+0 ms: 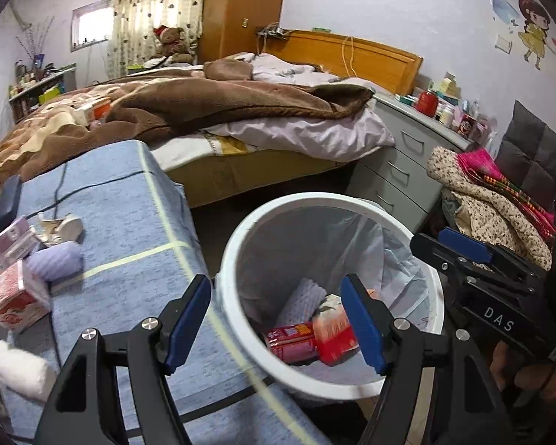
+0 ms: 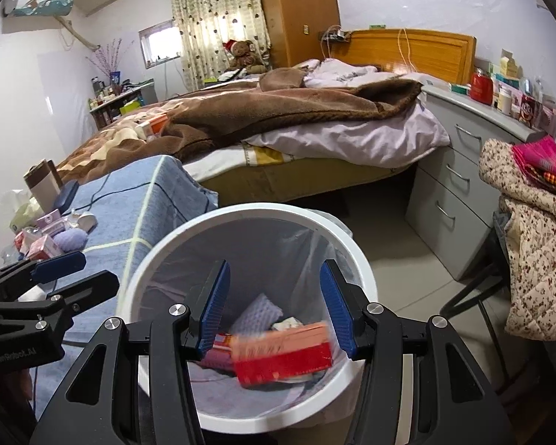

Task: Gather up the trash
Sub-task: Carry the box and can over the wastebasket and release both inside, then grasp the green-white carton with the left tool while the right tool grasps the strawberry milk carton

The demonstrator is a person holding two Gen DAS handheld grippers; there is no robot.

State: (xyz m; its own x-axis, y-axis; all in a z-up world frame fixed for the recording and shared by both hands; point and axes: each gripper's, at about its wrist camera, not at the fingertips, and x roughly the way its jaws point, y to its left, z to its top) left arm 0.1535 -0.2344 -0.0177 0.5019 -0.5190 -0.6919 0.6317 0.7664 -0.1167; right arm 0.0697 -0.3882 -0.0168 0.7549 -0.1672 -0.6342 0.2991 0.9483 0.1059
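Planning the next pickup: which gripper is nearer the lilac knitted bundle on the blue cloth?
Left. The left gripper hangs beside the lilac knitted bundle; the right gripper is over the white bin.

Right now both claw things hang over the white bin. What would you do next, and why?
Probably swing the left gripper back to the blue-covered table. Both it and the right gripper stand open and empty, the red box looks blurred, apparently dropping into the bin, and a pink carton is on the table.

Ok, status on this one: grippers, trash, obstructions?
Left gripper open, empty. Right gripper open over bin; red box blurred inside. More boxes on blue surface.
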